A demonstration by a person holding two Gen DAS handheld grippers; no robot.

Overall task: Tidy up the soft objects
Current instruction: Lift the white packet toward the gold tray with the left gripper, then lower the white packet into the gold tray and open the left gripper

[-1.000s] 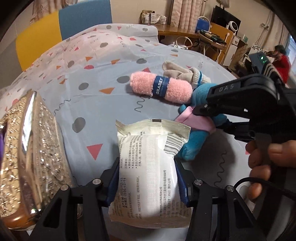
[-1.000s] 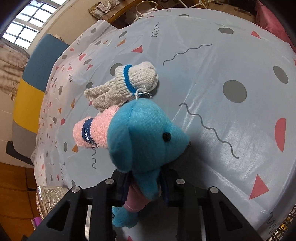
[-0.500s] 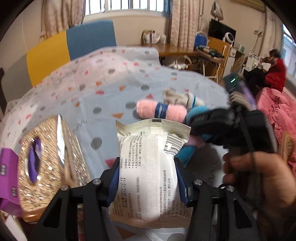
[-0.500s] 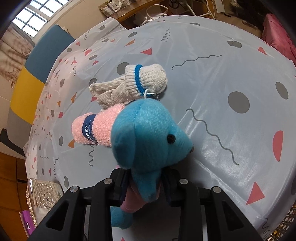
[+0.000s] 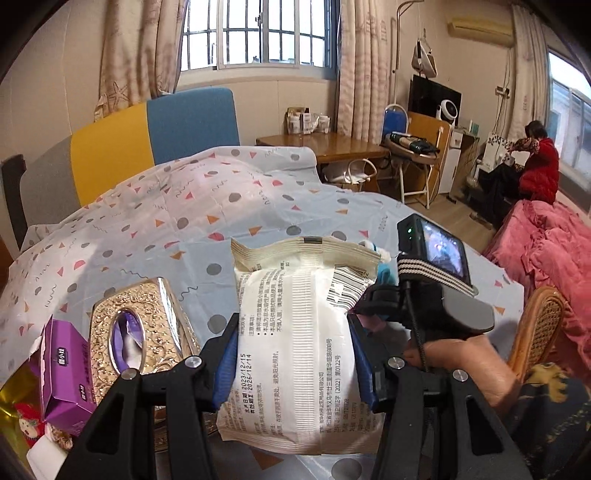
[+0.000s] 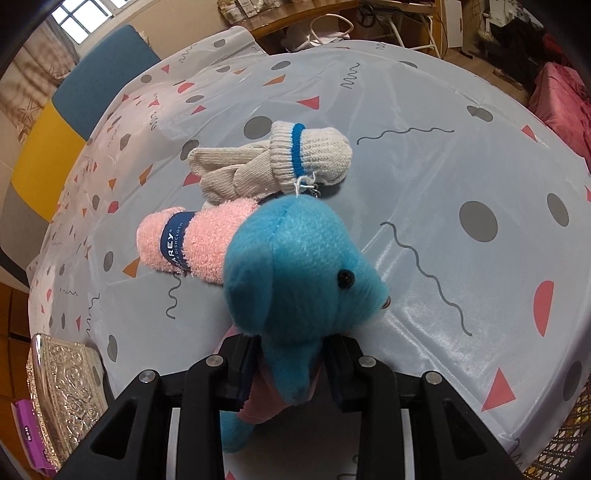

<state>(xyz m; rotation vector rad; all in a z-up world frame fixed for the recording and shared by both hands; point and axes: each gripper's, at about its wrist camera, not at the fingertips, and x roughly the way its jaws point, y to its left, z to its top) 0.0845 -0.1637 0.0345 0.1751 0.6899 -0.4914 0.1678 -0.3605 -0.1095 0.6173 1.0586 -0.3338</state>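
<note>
- A barred window (image 5: pixel 258 33) in the far wall lets in daylight, with patterned curtains (image 5: pixel 136 48) on both sides.
- A chair back (image 5: pixel 147 136) in grey, yellow and blue stands behind the table (image 5: pixel 258 206), which wears a pale cloth printed with dots and triangles.
- A wooden desk (image 5: pixel 317 146) sits by the wall, a folding chair (image 5: pixel 417 155) just beside it.
- A pink quilt (image 5: pixel 546 243) lies at the right, with a person in red (image 5: pixel 535 162) seated beyond it.
- The floor (image 5: pixel 454 210) is pale wood.

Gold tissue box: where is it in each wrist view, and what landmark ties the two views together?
Left wrist: gold tissue box sits lower left, beside the held white packet.
Right wrist: only its corner shows, bottom left edge.
Shared landmark: the yellow and blue chair back behind the table.
</note>
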